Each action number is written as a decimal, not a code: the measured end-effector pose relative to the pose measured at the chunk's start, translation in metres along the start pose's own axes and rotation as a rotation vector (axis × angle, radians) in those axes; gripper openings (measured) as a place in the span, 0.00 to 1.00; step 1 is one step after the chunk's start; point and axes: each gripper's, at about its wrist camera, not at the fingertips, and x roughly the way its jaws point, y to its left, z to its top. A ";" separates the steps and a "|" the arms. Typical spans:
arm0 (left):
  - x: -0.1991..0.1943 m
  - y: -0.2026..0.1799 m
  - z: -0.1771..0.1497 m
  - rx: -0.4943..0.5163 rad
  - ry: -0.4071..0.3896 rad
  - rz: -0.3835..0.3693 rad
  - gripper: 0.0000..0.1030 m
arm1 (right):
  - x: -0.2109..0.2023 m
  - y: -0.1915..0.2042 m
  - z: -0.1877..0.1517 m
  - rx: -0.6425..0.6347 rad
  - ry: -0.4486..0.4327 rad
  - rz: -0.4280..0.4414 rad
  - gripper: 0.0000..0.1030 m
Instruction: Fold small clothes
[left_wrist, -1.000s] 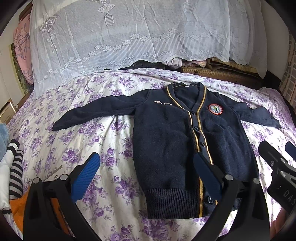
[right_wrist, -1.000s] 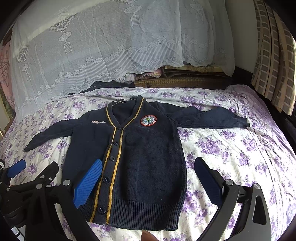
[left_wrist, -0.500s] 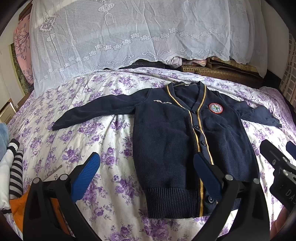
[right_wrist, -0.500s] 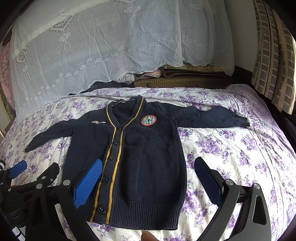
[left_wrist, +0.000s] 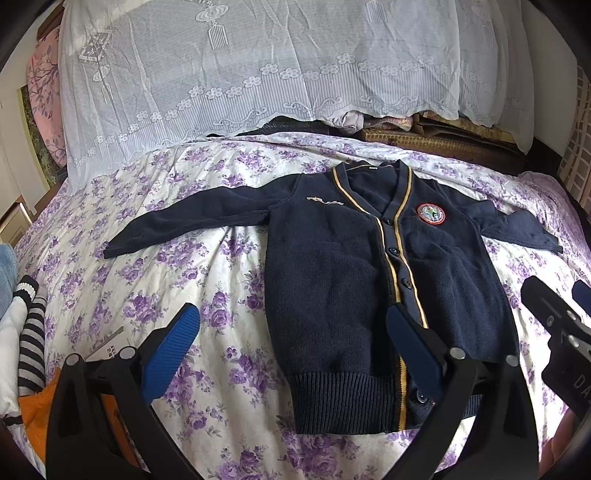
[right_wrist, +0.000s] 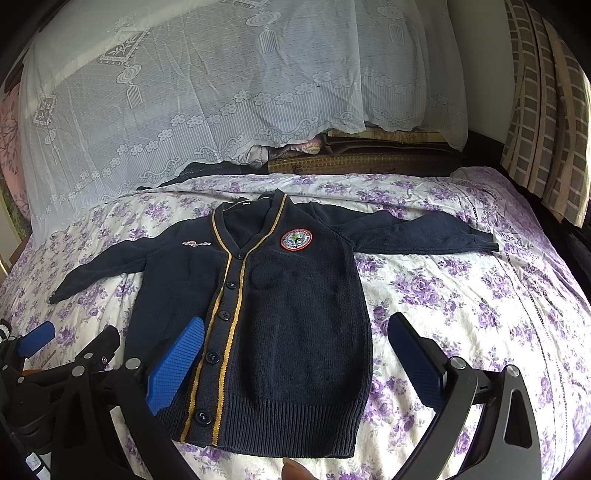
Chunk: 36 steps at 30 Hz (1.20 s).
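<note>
Both tools hover low over the near end of the bed (right_wrist: 461, 295), the left gripper (left_wrist: 291, 341) with its jaws spread wide and holding nothing, one blue pad over bare floral sheet at 7 o'clock and the other over the cardigan's hem, and the right gripper (right_wrist: 295, 349) equally wide and empty, straddling the hem's right half. The navy cardigan (right_wrist: 295, 295) lies flat, buttoned, sleeves stretched toward 9 and 3 o'clock, with open sheet around it. At 12 o'clock, white lace cloth (right_wrist: 221, 92) hangs behind the bed.
</note>
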 end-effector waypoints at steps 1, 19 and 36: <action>0.000 0.000 0.001 0.000 0.000 0.000 0.96 | 0.000 0.000 0.000 0.001 0.000 0.000 0.97; 0.000 0.000 0.001 -0.001 0.003 0.000 0.96 | 0.001 -0.001 -0.001 0.003 0.002 0.002 0.97; 0.021 0.007 -0.012 -0.013 0.066 -0.028 0.96 | 0.018 -0.026 0.005 0.084 0.011 0.118 0.97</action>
